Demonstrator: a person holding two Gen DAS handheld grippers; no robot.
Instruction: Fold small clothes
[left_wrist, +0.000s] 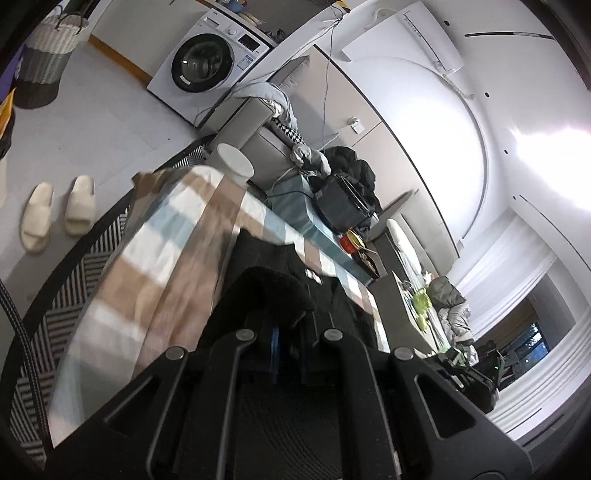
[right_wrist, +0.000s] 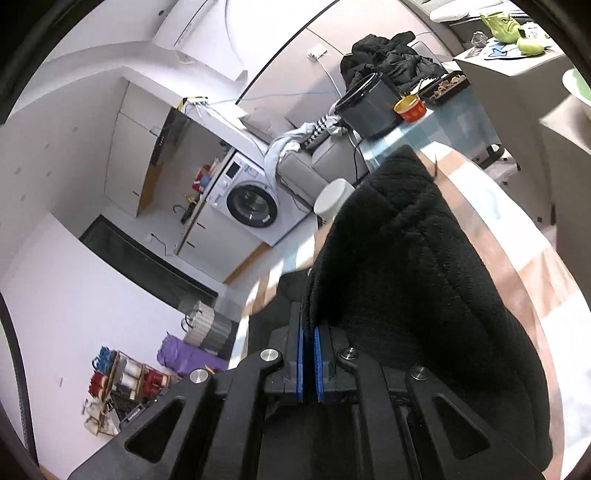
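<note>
Fleece garment, black, hangs over the checked worktop, pinched at its edge by the right tool and the left tool.

Left tool: matte black plastic, angled linkage arms w/ triangular cut-outs, four round silver screw heads across the top, bit of blue pad showing. Right tool: same black frame, silver and dark screws, two ribbed blue pads edge-on.
</note>
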